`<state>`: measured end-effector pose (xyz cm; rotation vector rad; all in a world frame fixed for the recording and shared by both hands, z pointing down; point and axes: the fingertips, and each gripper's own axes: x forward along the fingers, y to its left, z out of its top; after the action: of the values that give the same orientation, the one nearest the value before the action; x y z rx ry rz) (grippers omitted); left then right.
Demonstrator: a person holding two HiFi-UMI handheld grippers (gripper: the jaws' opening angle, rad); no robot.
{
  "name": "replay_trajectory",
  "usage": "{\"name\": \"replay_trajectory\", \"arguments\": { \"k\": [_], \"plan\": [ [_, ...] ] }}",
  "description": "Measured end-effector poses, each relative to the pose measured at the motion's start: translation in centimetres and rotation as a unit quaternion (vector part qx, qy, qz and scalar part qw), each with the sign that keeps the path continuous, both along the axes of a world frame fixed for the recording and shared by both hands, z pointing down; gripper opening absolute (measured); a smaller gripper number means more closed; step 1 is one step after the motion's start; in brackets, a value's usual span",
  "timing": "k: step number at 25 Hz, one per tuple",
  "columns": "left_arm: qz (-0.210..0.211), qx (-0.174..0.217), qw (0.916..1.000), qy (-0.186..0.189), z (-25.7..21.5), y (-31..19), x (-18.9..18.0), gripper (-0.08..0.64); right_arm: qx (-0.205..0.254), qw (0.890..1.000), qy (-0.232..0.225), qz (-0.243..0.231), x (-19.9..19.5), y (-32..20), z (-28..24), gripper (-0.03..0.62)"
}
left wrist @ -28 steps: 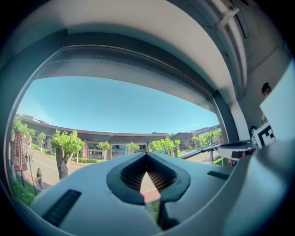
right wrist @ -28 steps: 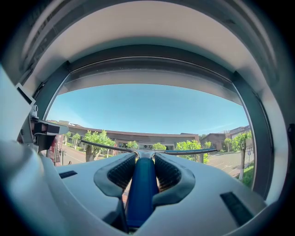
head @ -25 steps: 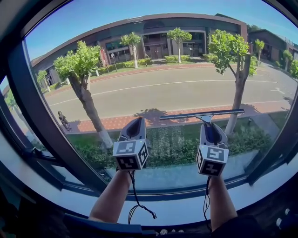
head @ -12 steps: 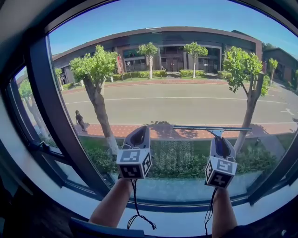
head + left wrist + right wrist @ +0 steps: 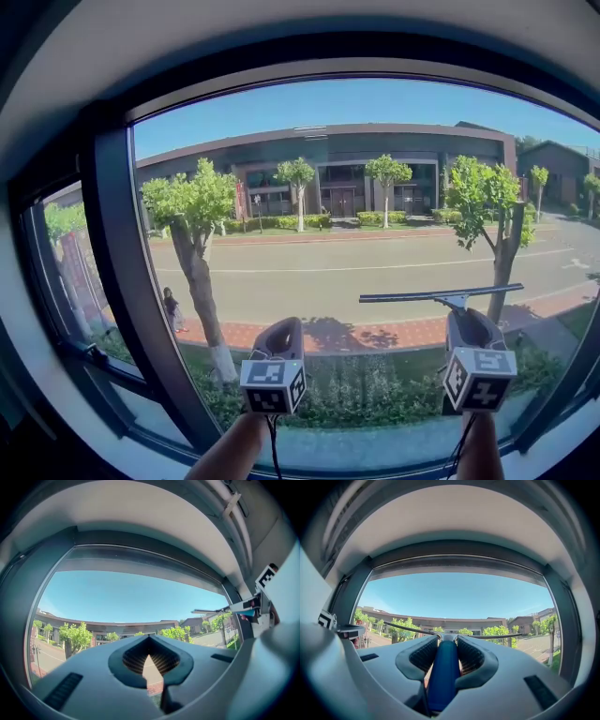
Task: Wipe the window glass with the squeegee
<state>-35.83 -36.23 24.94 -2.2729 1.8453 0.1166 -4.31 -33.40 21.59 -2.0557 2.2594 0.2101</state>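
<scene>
The squeegee (image 5: 441, 294) has a long dark blade held level in front of the window glass (image 5: 375, 187), low on the right of the pane. Its blue handle (image 5: 443, 677) runs back between the jaws of my right gripper (image 5: 466, 316), which is shut on it. In the right gripper view the blade (image 5: 492, 636) spreads to both sides past that gripper's (image 5: 447, 638) tips. My left gripper (image 5: 285, 325) is held up to the left of the squeegee, shut, with nothing in it (image 5: 149, 639). I cannot tell whether the blade touches the glass.
A thick dark mullion (image 5: 122, 281) stands left of the pane, with a narrower side window (image 5: 66, 272) beyond it. The dark upper frame (image 5: 459, 564) and a pale ceiling (image 5: 154, 522) are above. Outside are trees, a road and a building.
Both grippers have risen along the glass and the squeegee has gone up and a little right with the right one. The head view has tilted upward, showing the window's top frame.
</scene>
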Motion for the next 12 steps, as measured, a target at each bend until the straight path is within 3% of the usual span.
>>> {"name": "replay_trajectory", "arguments": {
  "k": [5,12],
  "plan": [
    [0.023,0.002,0.9995,-0.021,-3.2,0.0,-5.0,0.002,0.027,0.999,-0.013,0.017,-4.1,1.3,-6.9,0.132],
    [0.059,0.050,0.9967,-0.023,-10.0,1.4,-12.7,0.002,0.075,0.997,-0.008,0.020,-12.3,2.0,-16.5,0.131]
  ]
}}
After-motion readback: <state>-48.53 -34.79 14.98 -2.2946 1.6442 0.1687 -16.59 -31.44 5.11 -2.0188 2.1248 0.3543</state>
